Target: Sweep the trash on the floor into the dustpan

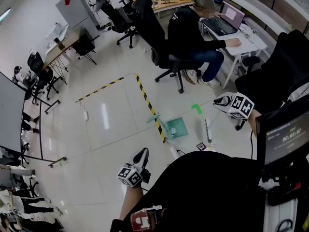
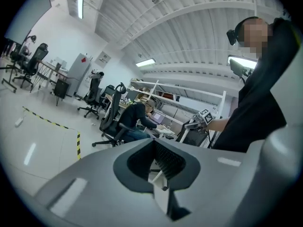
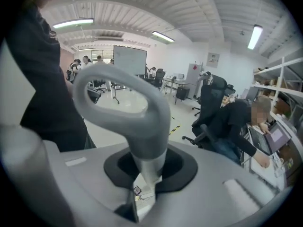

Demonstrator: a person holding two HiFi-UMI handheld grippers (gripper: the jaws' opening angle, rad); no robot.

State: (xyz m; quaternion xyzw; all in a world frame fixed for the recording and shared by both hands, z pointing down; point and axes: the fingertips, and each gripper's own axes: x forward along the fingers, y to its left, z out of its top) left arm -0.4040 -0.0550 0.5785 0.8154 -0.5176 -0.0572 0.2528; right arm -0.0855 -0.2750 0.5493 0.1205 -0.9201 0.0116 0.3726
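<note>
Teal dustpan (image 1: 176, 127): flat on the floor, mid-floor, just right of the near end of the yellow-black tape line (image 1: 145, 98). The dustpan handle (image 1: 155, 120), also teal, slants away to the upper left across the tape. The pan is apart from both grippers.

Trash: a small square printed scrap (image 1: 200, 146) lies on the floor on the near right of the dustpan, not touching it. A pale scrap (image 1: 174, 152) lies nearer the person, beside the tape's end. A green mark (image 1: 196, 108) sits on the floor beyond the pan.

A pale stick (image 1: 207, 130) shows between the dustpan and the right-hand tool. I cannot tell whether it is the lower part of the broom.

Right gripper (image 3: 144, 174): jaws clenched on the grey broom handle (image 3: 149, 145). The handle stands upright between them, its loop end above the jaws. The printed scrap shows through the gap under the handle. In the head view this gripper is held over the floor to the right of the dustpan.

Left gripper (image 2: 158, 164): jaws parted, ribbed pad bare, nothing between them. In the head view it sits low on the person's left, on the near side of the dustpan and well apart from it.

Surroundings: a seated person (image 1: 193, 37) in a dark top, on a black office chair (image 1: 154, 28), at a white desk (image 1: 251, 42) with an open laptop (image 1: 224, 21), on the far right side of the floor.
</note>
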